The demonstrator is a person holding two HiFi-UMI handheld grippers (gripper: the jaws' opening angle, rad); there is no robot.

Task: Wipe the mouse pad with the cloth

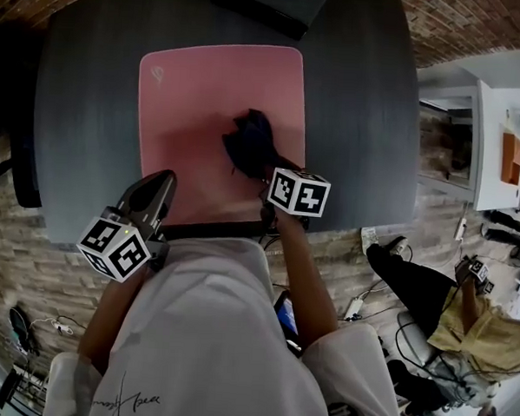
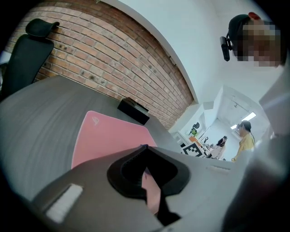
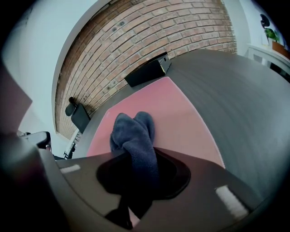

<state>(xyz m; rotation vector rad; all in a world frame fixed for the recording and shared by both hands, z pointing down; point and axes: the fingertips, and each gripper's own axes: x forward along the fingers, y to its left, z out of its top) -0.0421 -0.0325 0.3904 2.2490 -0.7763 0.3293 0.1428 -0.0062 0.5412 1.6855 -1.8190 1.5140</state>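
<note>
Presently, right tool [image 1: 264, 172] pinches dark cloth [image 1: 249, 140] onto pink mouse pad [image 1: 196, 95] for wiping; left tool [image 1: 161, 182], pressed together and empty, waits at its near edge.

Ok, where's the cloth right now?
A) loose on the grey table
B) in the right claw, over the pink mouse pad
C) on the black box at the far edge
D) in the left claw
B: the right gripper view shows the dark blue cloth pinched in the right claw and bunched over the pink mouse pad. The left claw holds nothing.
</note>
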